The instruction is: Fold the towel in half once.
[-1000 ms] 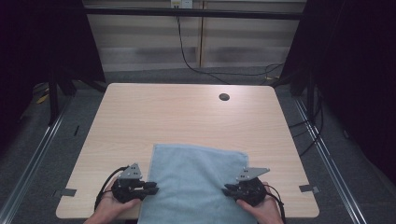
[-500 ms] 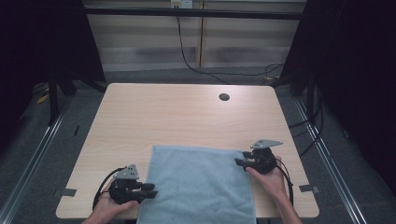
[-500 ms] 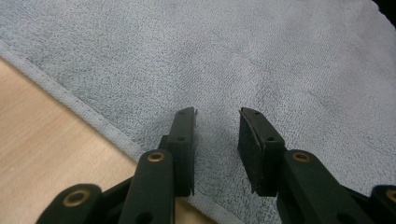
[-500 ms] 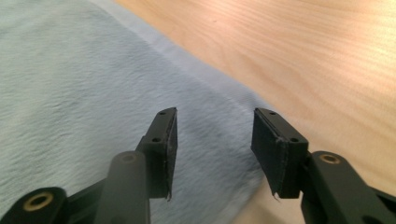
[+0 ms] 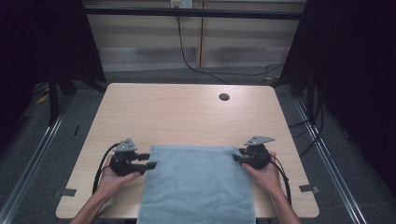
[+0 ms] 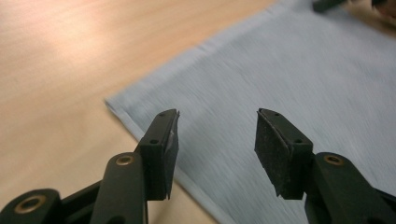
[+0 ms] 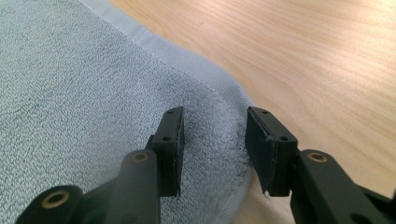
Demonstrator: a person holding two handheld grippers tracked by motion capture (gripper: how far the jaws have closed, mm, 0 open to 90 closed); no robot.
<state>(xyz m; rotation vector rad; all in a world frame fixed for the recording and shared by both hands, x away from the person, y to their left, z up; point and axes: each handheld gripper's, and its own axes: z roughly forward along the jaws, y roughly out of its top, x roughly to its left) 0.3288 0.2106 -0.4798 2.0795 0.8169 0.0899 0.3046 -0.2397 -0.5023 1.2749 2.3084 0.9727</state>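
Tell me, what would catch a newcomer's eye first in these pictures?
A pale blue towel lies flat at the near edge of a light wooden table. A person's hands hold the left gripper and the right gripper at the towel's two far corners, jaws open. Beyond it, a small dark hole marks the tabletop.

Lab rig; black curtains (image 5: 42,42); metal frame (image 5: 187,11)
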